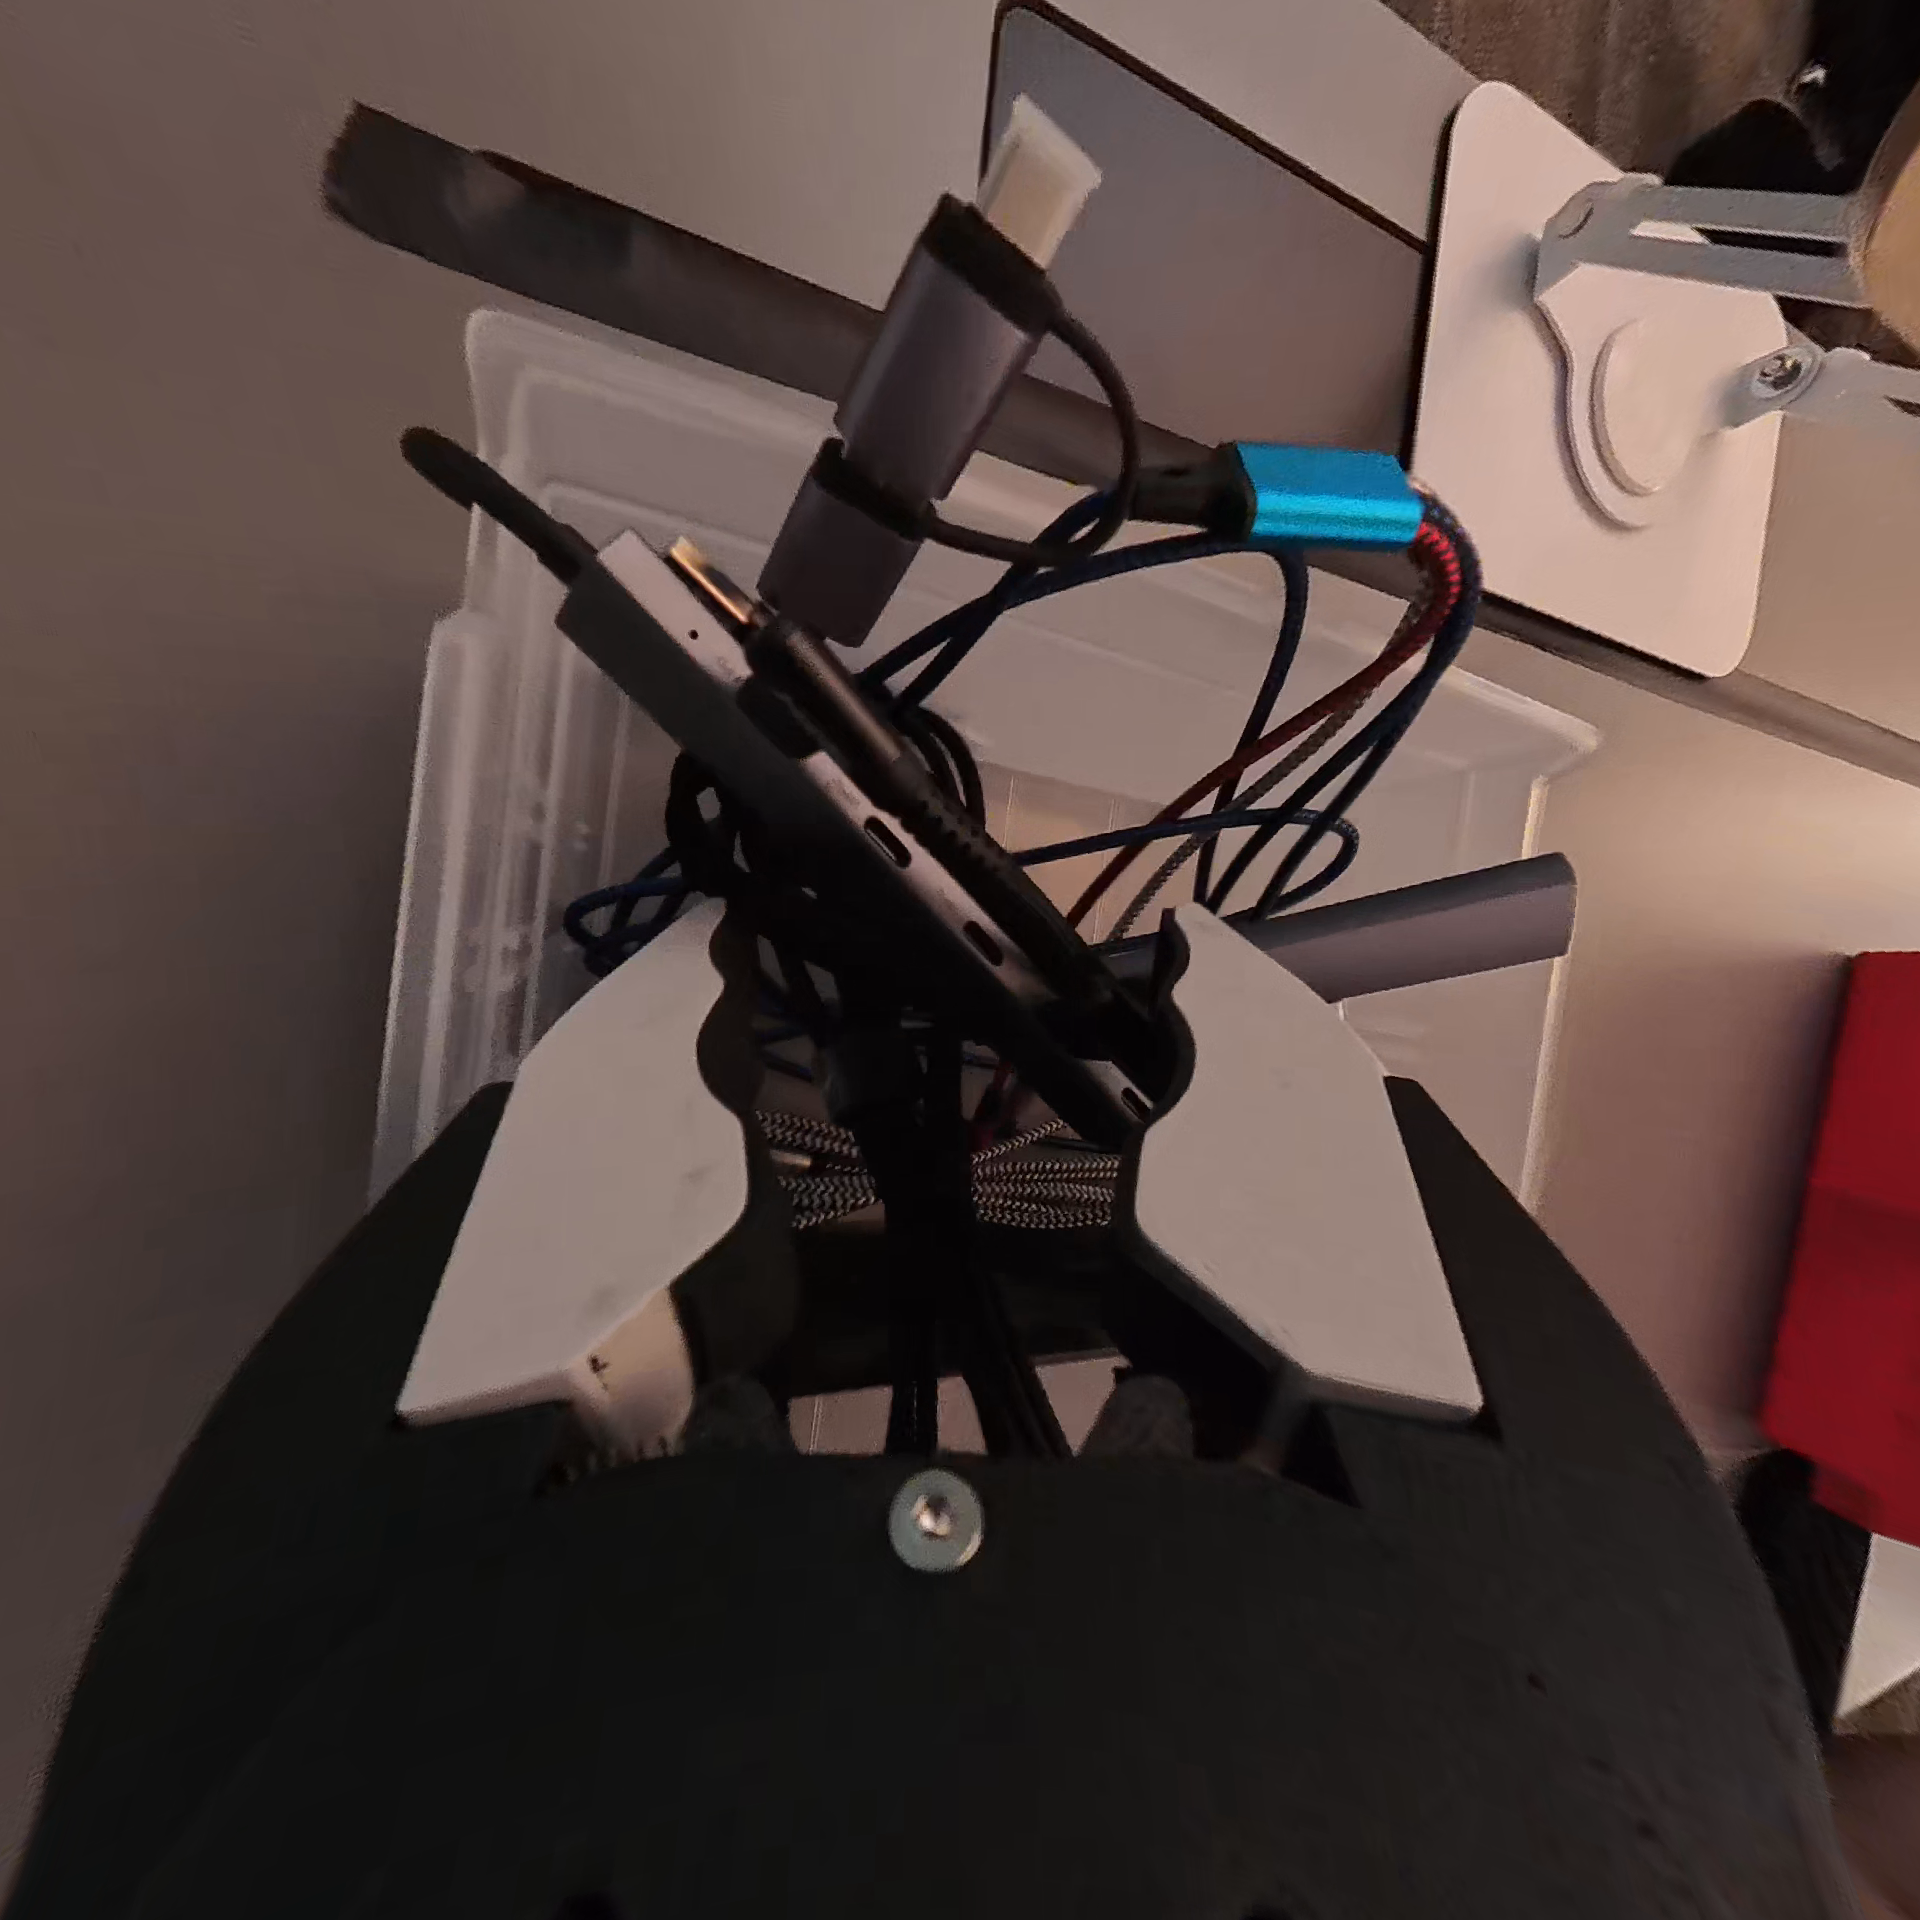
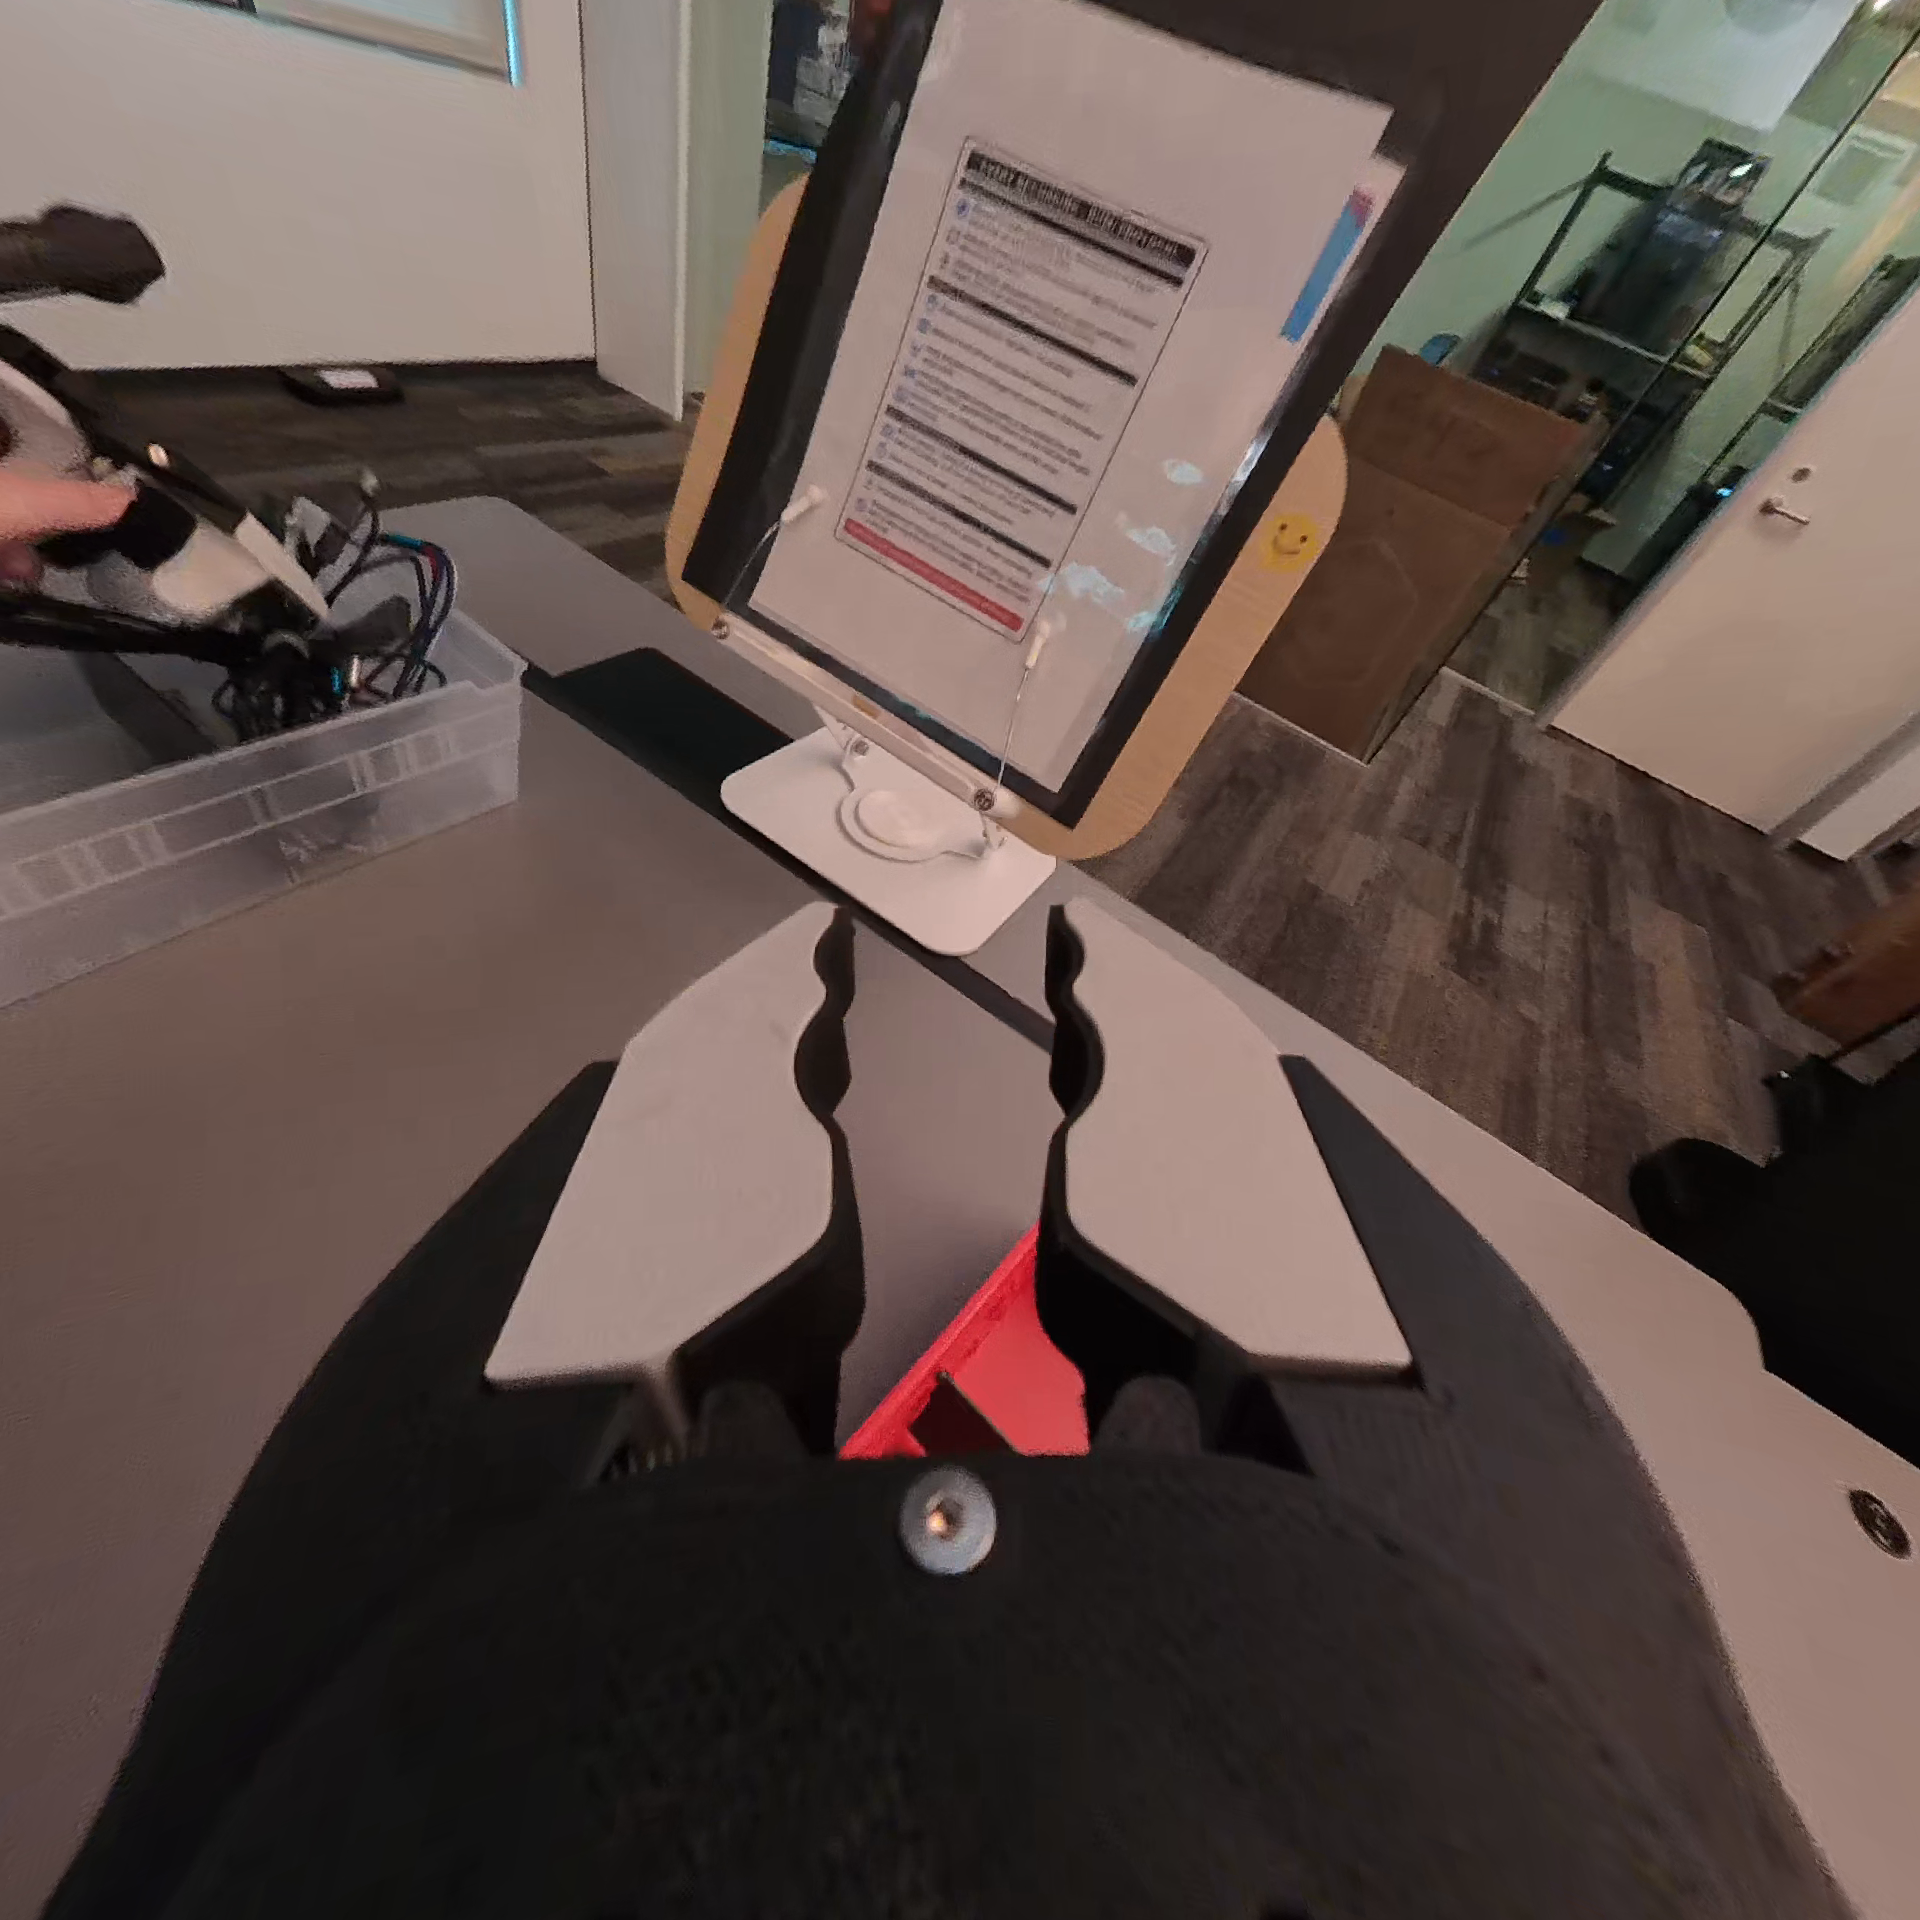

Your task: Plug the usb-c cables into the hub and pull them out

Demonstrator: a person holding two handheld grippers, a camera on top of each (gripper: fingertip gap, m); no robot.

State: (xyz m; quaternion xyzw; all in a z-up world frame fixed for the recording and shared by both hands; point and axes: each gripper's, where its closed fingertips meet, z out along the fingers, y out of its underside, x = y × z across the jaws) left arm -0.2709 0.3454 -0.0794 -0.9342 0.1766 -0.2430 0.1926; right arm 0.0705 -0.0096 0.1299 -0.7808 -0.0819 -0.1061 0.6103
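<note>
Left gripper (image 1: 940,997): jaws are pinching the grey hub (image 1: 831,821) near its lower end, holding it tilted over the clear plastic bin (image 1: 499,727). One black usb-c cable (image 1: 862,717) lies along the hub's port edge; can't tell if its plug is seated. Two oval ports further down the edge are visibly free. A grey multi-head adapter (image 1: 935,343) and a blue connector (image 1: 1330,499) with braided blue and red leads hang tangled around the hub; more cable is bundled in the bin underneath. A second grey hub (image 1: 1434,925) lies in the bin just beside my right finger.

Right gripper (image 2: 948,925): jaws spread, nothing between them, hovering over the grey counter (image 2: 312,1091). A red block (image 2: 977,1371) sits below the jaws. White document stand (image 2: 904,831) ahead, the bin (image 2: 260,790) off to the left, well apart.
</note>
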